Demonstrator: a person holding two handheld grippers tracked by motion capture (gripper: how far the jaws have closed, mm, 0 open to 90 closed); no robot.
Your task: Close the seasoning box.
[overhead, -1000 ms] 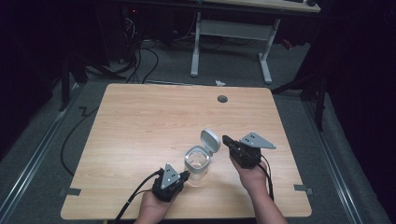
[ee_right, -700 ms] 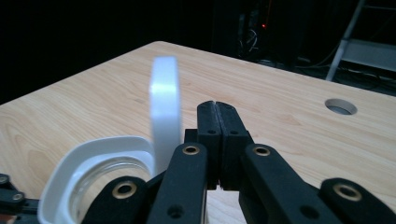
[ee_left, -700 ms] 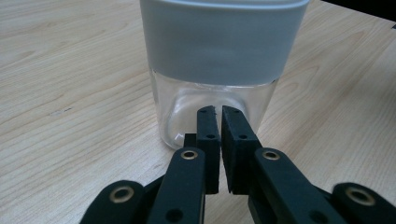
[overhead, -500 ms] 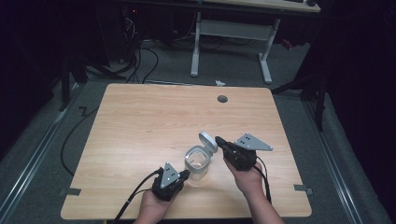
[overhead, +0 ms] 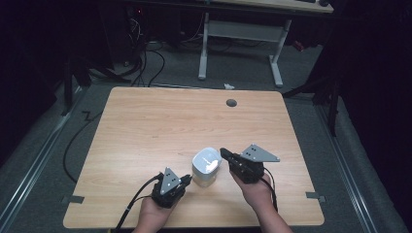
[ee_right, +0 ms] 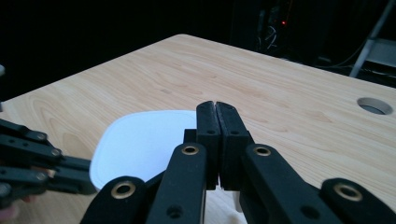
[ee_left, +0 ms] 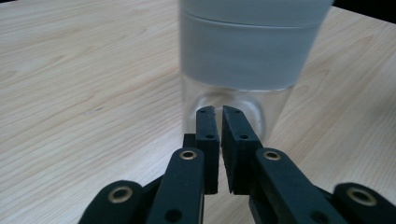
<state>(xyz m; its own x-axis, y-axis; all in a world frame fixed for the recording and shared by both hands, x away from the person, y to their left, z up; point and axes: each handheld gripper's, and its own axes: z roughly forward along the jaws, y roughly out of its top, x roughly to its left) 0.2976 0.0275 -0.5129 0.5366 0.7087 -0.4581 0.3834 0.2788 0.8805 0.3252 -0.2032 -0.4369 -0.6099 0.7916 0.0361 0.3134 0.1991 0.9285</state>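
Observation:
A clear jar (overhead: 204, 175) with a white lid (overhead: 207, 159) stands near the front middle of the wooden table (overhead: 160, 121). My left gripper (overhead: 187, 178) lies low at the jar's left. Its jaws are shut, with their tips against the clear base of the jar (ee_left: 233, 100) in the left gripper view, where the left gripper (ee_left: 218, 109) points straight at it. My right gripper (overhead: 223, 152) comes in from the right, shut, with its tips over the lid's right edge. In the right gripper view the right gripper (ee_right: 215, 103) hides part of the white lid (ee_right: 140, 140).
A round cable hole (overhead: 231, 103) sits near the table's far edge. Cables trail from both grippers off the front edge. A white desk frame (overhead: 243, 34) stands on the floor beyond the table. The left gripper (ee_right: 32, 158) shows at the left of the right gripper view.
The white lid was tilted up beside the jar's rim; it now lies flat on the jar. My right gripper moved left and down with it. The left gripper stayed put.

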